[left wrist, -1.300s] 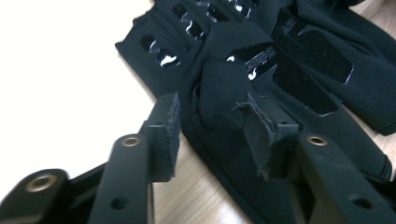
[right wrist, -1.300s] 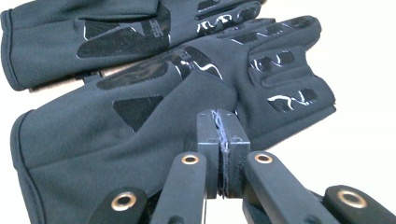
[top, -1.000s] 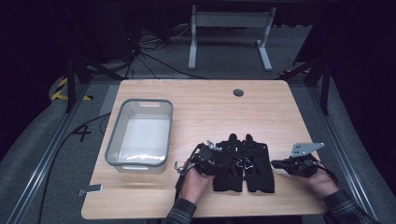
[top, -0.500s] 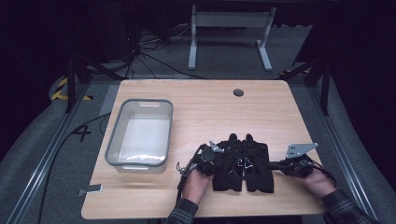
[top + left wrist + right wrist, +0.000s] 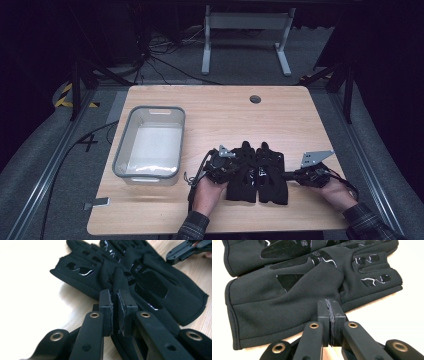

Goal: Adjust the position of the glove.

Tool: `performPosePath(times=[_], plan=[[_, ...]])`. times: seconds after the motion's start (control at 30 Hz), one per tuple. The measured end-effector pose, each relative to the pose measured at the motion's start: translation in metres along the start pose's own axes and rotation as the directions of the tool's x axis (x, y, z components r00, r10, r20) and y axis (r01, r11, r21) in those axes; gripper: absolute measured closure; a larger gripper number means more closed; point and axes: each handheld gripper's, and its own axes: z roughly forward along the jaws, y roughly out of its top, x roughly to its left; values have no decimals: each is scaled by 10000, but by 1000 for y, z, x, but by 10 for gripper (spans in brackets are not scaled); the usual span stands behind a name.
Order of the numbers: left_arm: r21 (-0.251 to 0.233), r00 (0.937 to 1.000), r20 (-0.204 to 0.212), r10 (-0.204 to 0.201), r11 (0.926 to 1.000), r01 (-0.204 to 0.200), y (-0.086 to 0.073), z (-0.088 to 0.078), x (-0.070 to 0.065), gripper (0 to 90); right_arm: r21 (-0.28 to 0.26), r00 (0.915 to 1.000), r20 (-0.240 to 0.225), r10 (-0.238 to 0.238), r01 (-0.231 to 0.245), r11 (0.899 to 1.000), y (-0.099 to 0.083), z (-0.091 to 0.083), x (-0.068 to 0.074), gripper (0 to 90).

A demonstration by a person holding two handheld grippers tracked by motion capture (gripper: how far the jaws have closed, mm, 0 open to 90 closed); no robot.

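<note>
Across most of the high view I see the wooden table [image 5: 220, 107]. At centre left sits a clear plastic bin [image 5: 150, 142]. Two black gloves lie side by side at lower centre: the left glove [image 5: 243, 172] and the right glove [image 5: 271, 172]. My left gripper [image 5: 115, 298] has just been closing and now pinches a raised fold of the left glove. My right gripper [image 5: 331, 311] has its jaws pressed together, empty, just beside the right glove's edge.
</note>
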Motion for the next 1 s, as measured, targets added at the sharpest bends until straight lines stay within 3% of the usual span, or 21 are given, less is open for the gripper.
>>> performPosePath(times=[0.2,0.43,0.73,1.0], plan=[[-112,9998,-148,130,9999,-131,9,-5,3,828,-11,10000,-1,-22,22,10000,1,1,1,899],[-67,9995,21,330,9994,-330,16,-1,-1,829,-26,10000,-5,-35,35,10000,1,2,0,899],[-269,9957,871,328,9992,-306,26,-1,-7,829,-84,10000,-64,-44,44,10000,2,3,1,899],[-250,9904,1280,527,9984,-499,38,4,-16,831,-174,9997,-221,-106,102,9998,9,8,1,900]])
